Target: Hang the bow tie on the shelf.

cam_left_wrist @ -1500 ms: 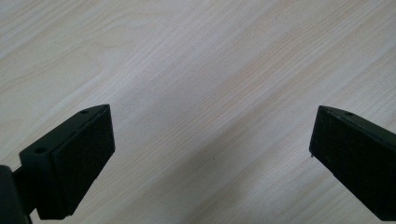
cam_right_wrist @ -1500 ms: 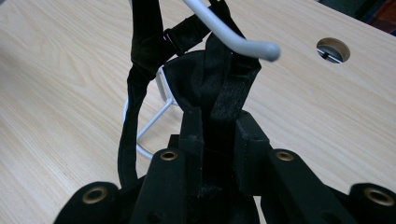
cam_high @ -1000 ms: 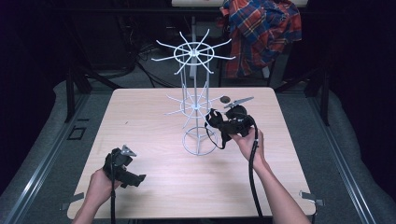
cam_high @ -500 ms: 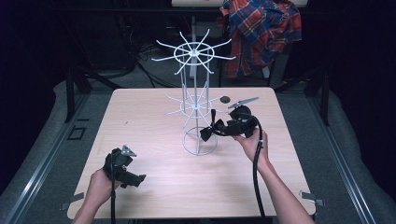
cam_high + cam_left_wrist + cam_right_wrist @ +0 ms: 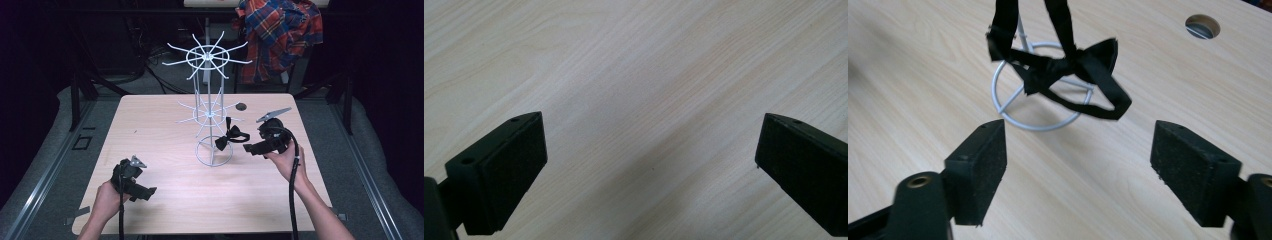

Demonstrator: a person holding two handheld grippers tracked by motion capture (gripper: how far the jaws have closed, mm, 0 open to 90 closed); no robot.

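A black bow tie (image 5: 231,136) hangs by its strap from the white wire rack (image 5: 209,112); the right gripper (image 5: 248,148), jaws just opened and empty, sits beside it, while the left gripper (image 5: 148,190) rests open near the table (image 5: 150,125) edge.

Lighting: bright table (image 5: 165,125), dark surroundings.
High view sharp, lit from overhead; room beyond the table nearly black. Both gripper views soft, near edges blurred; faint shadows on pale wood; no glare.
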